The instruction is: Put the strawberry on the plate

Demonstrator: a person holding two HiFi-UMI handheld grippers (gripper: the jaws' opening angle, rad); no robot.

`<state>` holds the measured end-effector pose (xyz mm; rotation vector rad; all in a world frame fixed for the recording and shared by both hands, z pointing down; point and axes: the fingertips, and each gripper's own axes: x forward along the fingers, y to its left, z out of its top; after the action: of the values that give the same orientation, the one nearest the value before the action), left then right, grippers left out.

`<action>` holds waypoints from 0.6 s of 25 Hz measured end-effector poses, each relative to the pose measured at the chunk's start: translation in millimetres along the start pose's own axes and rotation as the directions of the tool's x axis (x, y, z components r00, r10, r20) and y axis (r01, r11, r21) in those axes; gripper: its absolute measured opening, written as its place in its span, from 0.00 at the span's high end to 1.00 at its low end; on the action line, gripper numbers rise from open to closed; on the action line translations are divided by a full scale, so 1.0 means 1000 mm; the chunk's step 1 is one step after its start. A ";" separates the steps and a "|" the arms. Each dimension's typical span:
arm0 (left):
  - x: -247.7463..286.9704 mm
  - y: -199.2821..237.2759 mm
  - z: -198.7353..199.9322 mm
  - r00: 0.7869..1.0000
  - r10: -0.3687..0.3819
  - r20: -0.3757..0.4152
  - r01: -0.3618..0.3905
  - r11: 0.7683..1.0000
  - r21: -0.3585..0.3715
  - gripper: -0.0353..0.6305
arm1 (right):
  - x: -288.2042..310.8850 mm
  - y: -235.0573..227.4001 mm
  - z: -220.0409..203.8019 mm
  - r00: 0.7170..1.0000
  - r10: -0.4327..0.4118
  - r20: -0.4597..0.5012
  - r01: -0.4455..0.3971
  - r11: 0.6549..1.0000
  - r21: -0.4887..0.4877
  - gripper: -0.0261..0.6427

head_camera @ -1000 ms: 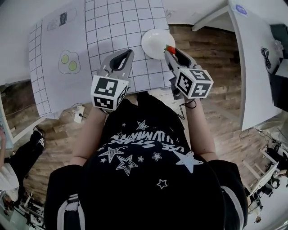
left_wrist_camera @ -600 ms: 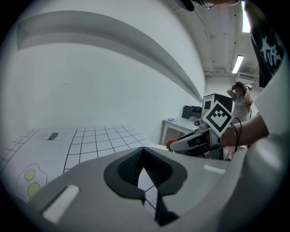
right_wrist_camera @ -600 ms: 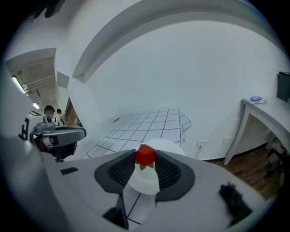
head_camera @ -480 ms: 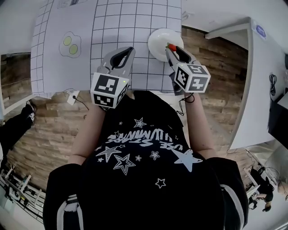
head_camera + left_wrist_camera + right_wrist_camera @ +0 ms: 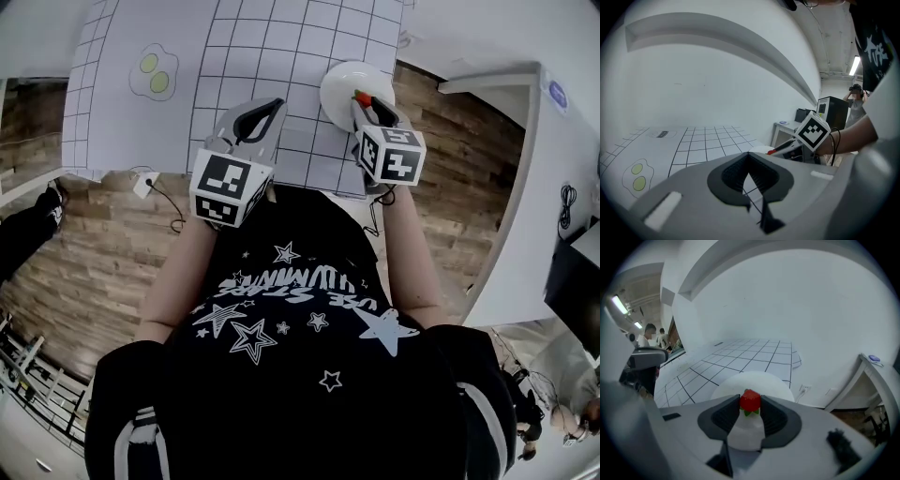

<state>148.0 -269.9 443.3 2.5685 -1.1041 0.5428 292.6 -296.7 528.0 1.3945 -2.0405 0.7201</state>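
Since a second ago the right gripper has travelled from the near rim of the plate to a spot over its middle, carrying the strawberry along; the left gripper has kept its place above the checked sheet.

Seen from the right gripper's own camera, the two dark pads pinch the strawberry at their very tips. Its green leaves face down and back toward the gripper's body, and its red end points up and forward, away along the jaws. It is seen almost end-on, so its long axis is hard to judge. The plate lies directly beyond it, its near part covered by the gripper. Whether the fruit touches the plate or hangs just above it cannot be told.

On the left gripper the pads are pressed together at the tips with nothing between them.

A drawn fried egg sits well to the left on the sheet, whose far part is cut off by the picture's edge.
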 end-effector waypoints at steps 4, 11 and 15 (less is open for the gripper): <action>-0.001 0.004 0.000 1.000 0.012 -0.001 -0.012 1.000 -0.003 0.93 | 0.006 -0.002 0.002 0.999 -0.027 -0.021 0.027 0.999 -0.029 0.75; -0.002 0.009 0.004 1.000 0.017 0.013 -0.017 1.000 -0.008 0.93 | 0.006 0.003 0.006 1.000 0.000 -0.027 -0.001 1.000 -0.031 0.75; -0.004 0.009 0.003 1.000 0.014 0.019 -0.014 1.000 -0.007 0.93 | -0.002 -0.001 0.010 1.000 -0.020 0.007 0.020 1.000 -0.017 0.73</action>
<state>139.4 -274.8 439.6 2.5673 -1.1286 0.5181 292.7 -303.4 519.7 1.4071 -2.0307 0.6886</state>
